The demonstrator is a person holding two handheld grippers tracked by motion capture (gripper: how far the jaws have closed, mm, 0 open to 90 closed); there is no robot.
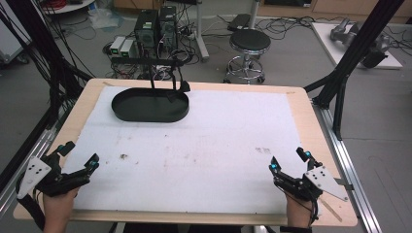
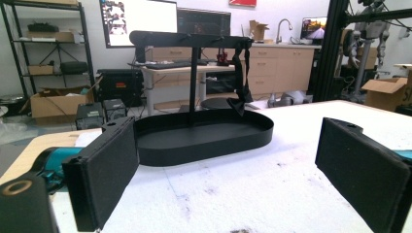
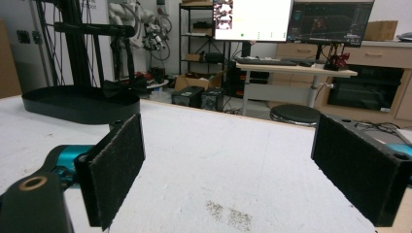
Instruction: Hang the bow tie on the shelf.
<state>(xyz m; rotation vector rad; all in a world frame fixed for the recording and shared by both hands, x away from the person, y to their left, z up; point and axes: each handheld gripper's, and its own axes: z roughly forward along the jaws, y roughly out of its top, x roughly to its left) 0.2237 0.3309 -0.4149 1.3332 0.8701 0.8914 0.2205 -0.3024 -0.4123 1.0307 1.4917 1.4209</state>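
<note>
The black oval tray with its upright T-shaped stand sits at the far left of the white mat, a black bow tie hanging from the stand's bar. Your left gripper rests at the near left edge, jaws spread wide — nothing between them. Your right gripper sits at the near right, equally wide and empty, well apart from the tray.
</note>
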